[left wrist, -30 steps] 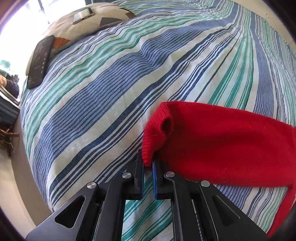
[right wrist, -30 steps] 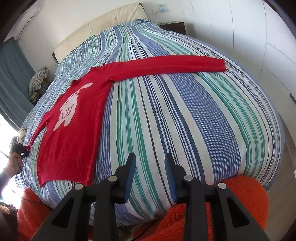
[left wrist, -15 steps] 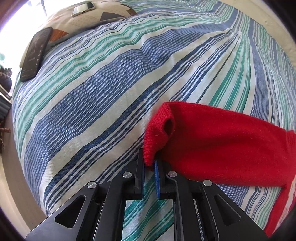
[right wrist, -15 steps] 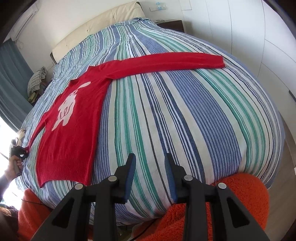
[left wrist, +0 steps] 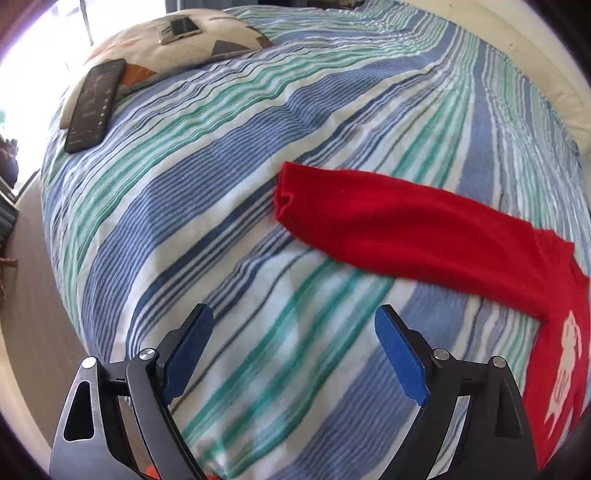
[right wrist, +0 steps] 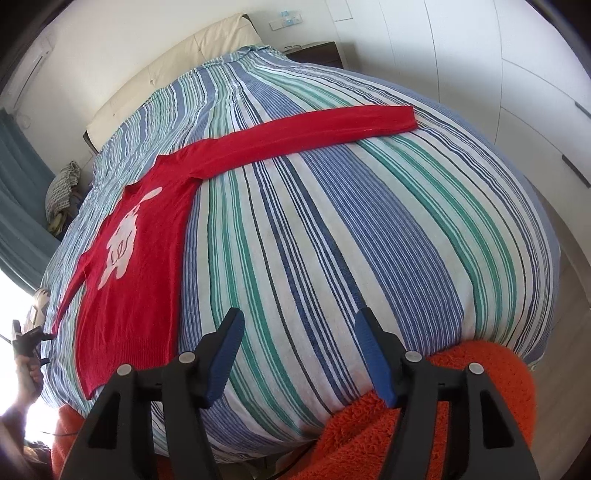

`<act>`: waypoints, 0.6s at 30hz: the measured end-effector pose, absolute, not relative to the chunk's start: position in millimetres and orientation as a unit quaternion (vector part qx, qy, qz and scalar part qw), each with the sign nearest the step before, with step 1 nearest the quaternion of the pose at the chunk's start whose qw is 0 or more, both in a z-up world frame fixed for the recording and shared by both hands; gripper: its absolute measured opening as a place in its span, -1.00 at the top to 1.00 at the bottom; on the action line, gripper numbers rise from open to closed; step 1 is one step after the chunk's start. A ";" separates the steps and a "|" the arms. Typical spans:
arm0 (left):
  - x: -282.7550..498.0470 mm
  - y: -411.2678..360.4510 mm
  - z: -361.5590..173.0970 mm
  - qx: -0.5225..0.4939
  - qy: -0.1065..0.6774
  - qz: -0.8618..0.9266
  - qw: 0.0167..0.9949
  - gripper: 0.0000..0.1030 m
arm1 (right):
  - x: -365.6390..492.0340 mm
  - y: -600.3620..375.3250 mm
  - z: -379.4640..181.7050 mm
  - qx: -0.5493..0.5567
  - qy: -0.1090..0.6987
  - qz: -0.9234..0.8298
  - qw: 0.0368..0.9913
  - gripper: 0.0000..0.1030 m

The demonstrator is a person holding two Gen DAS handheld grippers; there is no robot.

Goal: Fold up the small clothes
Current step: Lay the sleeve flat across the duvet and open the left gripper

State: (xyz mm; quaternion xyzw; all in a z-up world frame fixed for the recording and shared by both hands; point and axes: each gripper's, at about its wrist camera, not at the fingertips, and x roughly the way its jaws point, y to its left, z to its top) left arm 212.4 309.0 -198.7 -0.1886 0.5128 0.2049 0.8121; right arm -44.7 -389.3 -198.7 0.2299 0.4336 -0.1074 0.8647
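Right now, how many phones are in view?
2: a black phone at the patterned pillow's near edge, a smaller phone on top. Others may be hidden.

A striped bed (right wrist: 332, 229) with cream headboard (right wrist: 173, 70) stands by white wardrobe doors (right wrist: 517, 74), teal curtains (right wrist: 18, 206) at left.

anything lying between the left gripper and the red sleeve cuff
Nothing but bare striped bedspread. In the left wrist view, the open left gripper sits back from the sleeve cuff of the red sweater, with only sheet between them.
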 end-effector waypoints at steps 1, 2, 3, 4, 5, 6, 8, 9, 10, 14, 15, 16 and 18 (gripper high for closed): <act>203.0 295.2 -193.1 -0.182 0.505 0.191 0.822 -0.76 | -41.2 -387.4 -197.3 0.222 0.432 -0.107 0.868 -0.22; 191.5 278.7 -188.6 -0.175 0.498 0.172 0.832 -0.77 | -36.7 -384.2 -196.3 0.213 0.429 -0.106 0.871 -0.23; 182.3 261.9 -186.2 -0.171 0.493 0.151 0.840 -0.81 | -31.0 -380.7 -195.8 0.204 0.426 -0.105 0.875 -0.25; 175.8 245.1 -186.0 -0.169 0.489 0.127 0.846 -0.83 | -24.9 -377.3 -196.2 0.198 0.422 -0.105 0.878 -0.26; 171.9 228.2 -188.3 -0.169 0.486 0.106 0.851 -0.84 | -17.9 -374.3 -197.3 0.196 0.418 -0.102 0.881 -0.27; 168.9 212.6 -191.8 -0.171 0.485 0.087 0.853 -0.84 | -10.2 -371.4 -199.3 0.193 0.413 -0.101 0.884 -0.27; 167.1 187.2 -204.4 -0.172 0.492 0.056 0.852 -0.84 | 4.7 -366.9 -204.9 0.181 0.402 -0.108 0.891 -0.27; 169.0 176.7 -212.6 -0.167 0.496 0.052 0.851 -0.84 | 11.5 -364.8 -208.8 0.169 0.398 -0.116 0.894 -0.27; 172.4 168.6 -219.9 -0.160 0.499 0.057 0.850 -0.84 | 17.5 -362.9 -213.8 0.153 0.396 -0.124 0.897 -0.28; 163.6 157.1 -239.9 -0.124 0.476 0.075 0.868 -0.94 | 32.6 -361.1 -248.5 0.110 0.428 -0.142 0.886 -0.34; 161.4 153.7 -243.2 -0.107 0.469 0.070 0.874 -0.99 | 30.6 -361.6 -251.7 0.109 0.420 -0.138 0.890 -0.39; 158.2 149.9 -245.1 -0.090 0.465 0.068 0.878 -0.99 | 29.0 -362.5 -252.9 0.111 0.414 -0.133 0.893 -0.48; 156.7 146.5 -246.1 -0.081 0.458 0.071 0.882 -0.99 | 29.8 -361.0 -254.6 0.110 0.414 -0.128 0.895 -0.59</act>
